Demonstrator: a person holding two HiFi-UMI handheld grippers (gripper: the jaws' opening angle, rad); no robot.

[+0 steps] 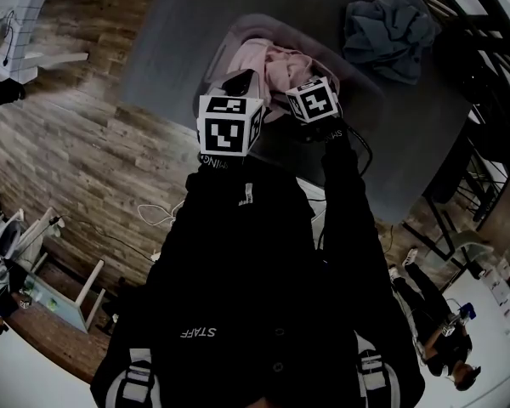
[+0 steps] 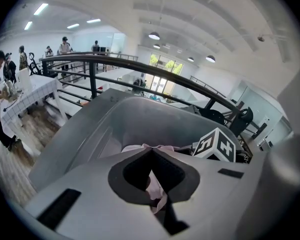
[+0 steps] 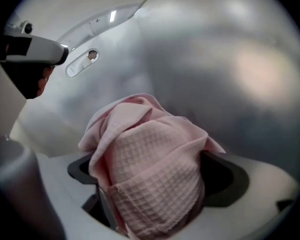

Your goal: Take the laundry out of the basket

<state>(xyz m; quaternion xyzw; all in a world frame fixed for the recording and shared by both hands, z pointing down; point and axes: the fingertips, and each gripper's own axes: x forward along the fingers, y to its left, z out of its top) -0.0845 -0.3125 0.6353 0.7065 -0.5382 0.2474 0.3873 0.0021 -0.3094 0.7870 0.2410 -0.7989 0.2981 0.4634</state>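
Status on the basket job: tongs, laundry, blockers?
Left tongs shut on pink laundry, inside basket. Right tongs open, laundry bunched between, not gripped. No obstruction seen.

A wood-plank floor [image 1: 68, 160] is seen around the grey tabletop [image 1: 178, 32]. A black railing [image 2: 115, 59] is backed by bright windows [image 2: 165, 66]; round lamps [image 2: 153, 35] are hung from the white vaulted ceiling [image 2: 200, 14].

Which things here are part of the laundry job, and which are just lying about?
Job: basket, pink waffle towel inside the open right claw, pale pink cloth pinched in the left claw, blue-grey garment on the table (likely already out).
Lying about: floor cable, railing, people behind.
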